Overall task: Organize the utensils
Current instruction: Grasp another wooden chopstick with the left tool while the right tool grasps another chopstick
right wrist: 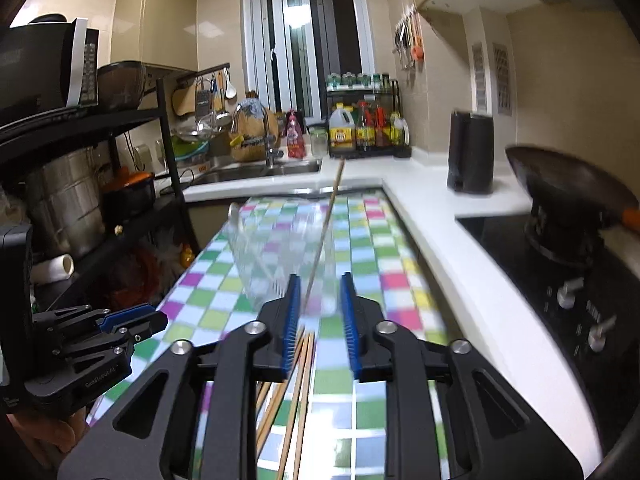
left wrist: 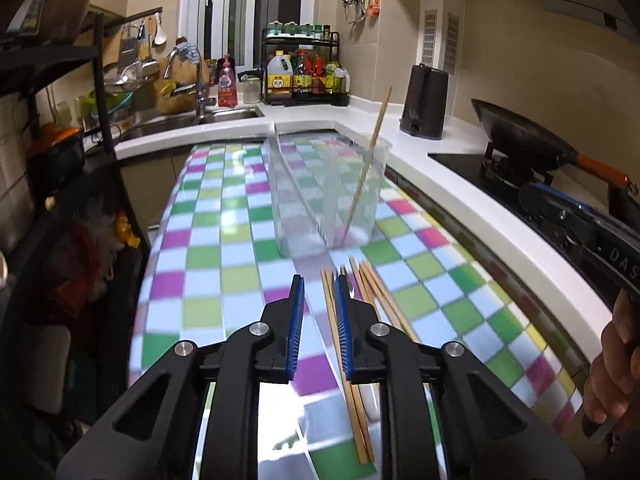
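A clear plastic container [left wrist: 326,196] stands on the checkered table [left wrist: 208,248] with one wooden chopstick [left wrist: 370,148] leaning inside it. Several more wooden chopsticks [left wrist: 360,320] lie on the table in front of it. My left gripper [left wrist: 319,280] is open and empty, just above the left side of the loose chopsticks. In the right wrist view the container [right wrist: 280,256] and the leaning chopstick [right wrist: 326,224] stand just ahead. My right gripper [right wrist: 320,280] is open and empty above the loose chopsticks [right wrist: 298,392]. The left gripper also shows in the right wrist view [right wrist: 132,320], at the left.
A white counter [left wrist: 460,184] runs along the right with a black kettle [left wrist: 425,100], a wok [left wrist: 520,136] and a hob. A sink [left wrist: 192,120] and a bottle rack [left wrist: 306,68] are at the back. A black shelf unit [right wrist: 80,184] stands on the left.
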`<state>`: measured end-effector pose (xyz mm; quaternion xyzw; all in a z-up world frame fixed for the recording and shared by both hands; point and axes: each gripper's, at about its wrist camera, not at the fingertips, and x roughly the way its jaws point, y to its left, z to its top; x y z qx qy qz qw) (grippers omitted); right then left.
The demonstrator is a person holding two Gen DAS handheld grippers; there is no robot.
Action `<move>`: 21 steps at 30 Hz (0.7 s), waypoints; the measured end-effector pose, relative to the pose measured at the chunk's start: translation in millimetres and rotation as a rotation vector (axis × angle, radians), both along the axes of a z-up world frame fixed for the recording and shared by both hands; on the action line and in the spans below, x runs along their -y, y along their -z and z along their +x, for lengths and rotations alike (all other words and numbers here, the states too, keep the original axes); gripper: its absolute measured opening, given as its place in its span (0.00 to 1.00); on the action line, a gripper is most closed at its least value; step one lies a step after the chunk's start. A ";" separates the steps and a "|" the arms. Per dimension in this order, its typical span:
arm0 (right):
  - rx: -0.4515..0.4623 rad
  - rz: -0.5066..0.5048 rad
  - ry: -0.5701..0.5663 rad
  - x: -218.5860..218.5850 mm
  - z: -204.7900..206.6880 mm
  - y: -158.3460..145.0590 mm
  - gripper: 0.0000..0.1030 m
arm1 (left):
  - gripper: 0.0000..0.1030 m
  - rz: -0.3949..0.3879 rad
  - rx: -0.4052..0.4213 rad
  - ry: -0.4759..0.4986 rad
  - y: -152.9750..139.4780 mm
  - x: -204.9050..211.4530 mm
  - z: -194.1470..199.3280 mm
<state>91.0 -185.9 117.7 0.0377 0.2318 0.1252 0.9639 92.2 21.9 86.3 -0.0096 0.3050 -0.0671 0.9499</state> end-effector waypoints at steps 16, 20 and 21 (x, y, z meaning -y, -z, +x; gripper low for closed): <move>-0.191 -0.021 -0.017 -7.8 -51.7 125.8 0.08 | 0.11 -0.104 -0.075 -0.056 98.3 7.2 -72.0; -0.215 -0.032 -0.041 -14.8 -51.0 133.2 0.09 | 0.11 -0.117 -0.087 -0.050 103.4 8.6 -69.2; -0.217 -0.033 -0.047 -16.2 -51.0 134.1 0.09 | 0.11 -0.118 -0.092 -0.051 104.6 8.9 -68.1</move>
